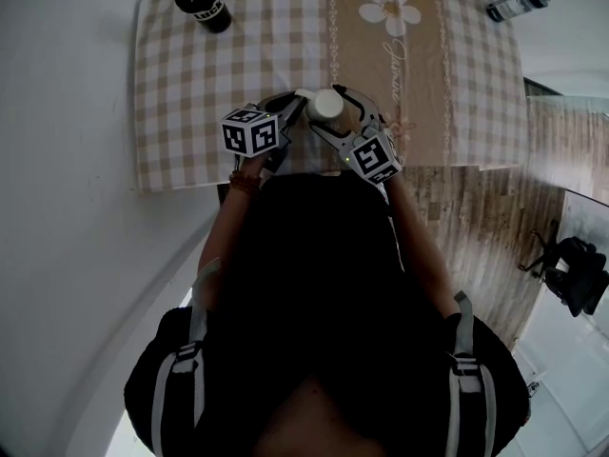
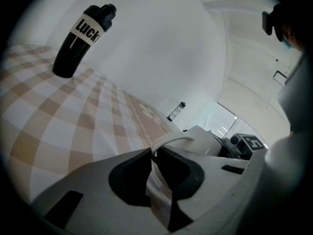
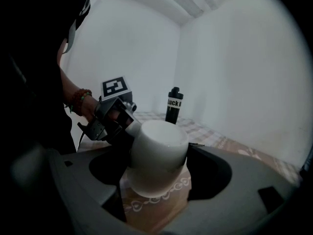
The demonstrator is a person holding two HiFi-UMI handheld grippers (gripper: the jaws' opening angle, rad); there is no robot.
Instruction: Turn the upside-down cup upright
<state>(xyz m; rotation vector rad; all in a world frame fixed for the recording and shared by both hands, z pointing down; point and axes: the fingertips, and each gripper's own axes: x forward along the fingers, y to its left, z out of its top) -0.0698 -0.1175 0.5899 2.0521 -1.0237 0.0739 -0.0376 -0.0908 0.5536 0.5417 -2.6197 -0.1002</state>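
Observation:
A white cup (image 1: 325, 104) is held over the near edge of the checked tablecloth (image 1: 190, 93), between both grippers. In the right gripper view the cup (image 3: 157, 153) stands bottom up, its flat base on top and its rim close above the cloth. My right gripper (image 3: 159, 180) has its jaws wide around the cup's body, pads against its sides. My left gripper (image 2: 155, 168) is nearly closed, pinching the cup's handle (image 2: 171, 140) from the other side. In the head view the left gripper (image 1: 290, 108) sits left of the cup and the right gripper (image 1: 335, 98) reaches round it.
A black bottle (image 1: 204, 3) stands upright at the table's far left corner. A second dark bottle (image 1: 517, 4) lies at the far right corner. A white wall runs along the left; wooden floor and a black chair (image 1: 571, 269) lie to the right.

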